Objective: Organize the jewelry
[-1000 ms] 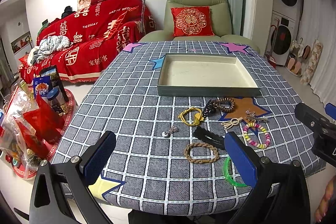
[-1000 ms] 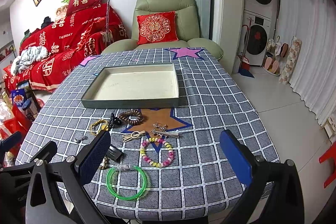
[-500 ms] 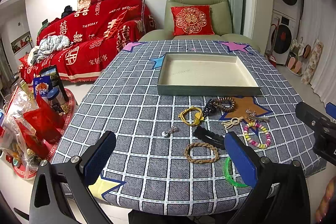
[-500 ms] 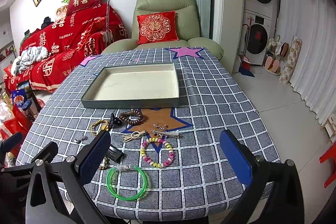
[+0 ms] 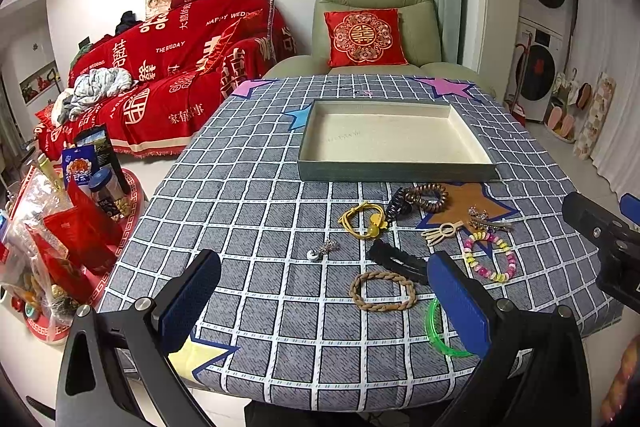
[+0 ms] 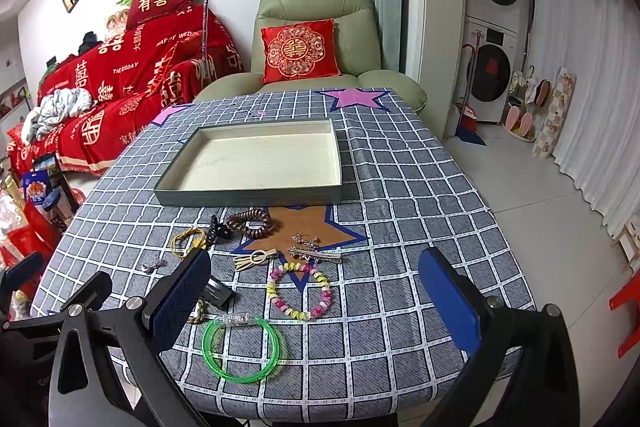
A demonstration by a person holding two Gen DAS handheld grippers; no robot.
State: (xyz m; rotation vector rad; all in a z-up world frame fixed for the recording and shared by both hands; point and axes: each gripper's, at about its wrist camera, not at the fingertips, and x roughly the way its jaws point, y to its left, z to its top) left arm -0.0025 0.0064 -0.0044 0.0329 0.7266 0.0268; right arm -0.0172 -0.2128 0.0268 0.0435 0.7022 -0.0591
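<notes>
An empty grey-green tray (image 5: 396,173) (image 6: 248,197) stands mid-table. In front of it lie several pieces: a brown coil band (image 5: 426,195) (image 6: 250,221), a yellow band (image 5: 362,221), a small silver charm (image 5: 320,251), a black clip (image 5: 396,261), a braided brown ring (image 5: 382,291), a pastel bead bracelet (image 5: 490,255) (image 6: 300,291), a wooden clip (image 6: 254,259), a silver clip (image 6: 316,253) and a green ring (image 6: 240,347). My left gripper (image 5: 320,303) is open and empty above the near table edge. My right gripper (image 6: 316,301) is open and empty above the green ring.
The table wears a grey checked cloth (image 5: 256,211). A green armchair (image 5: 376,23) stands behind it and a red-covered sofa (image 5: 168,79) at the left. Bags and snack packs (image 5: 60,219) crowd the floor at the left. Washing machines (image 6: 494,27) stand at the right.
</notes>
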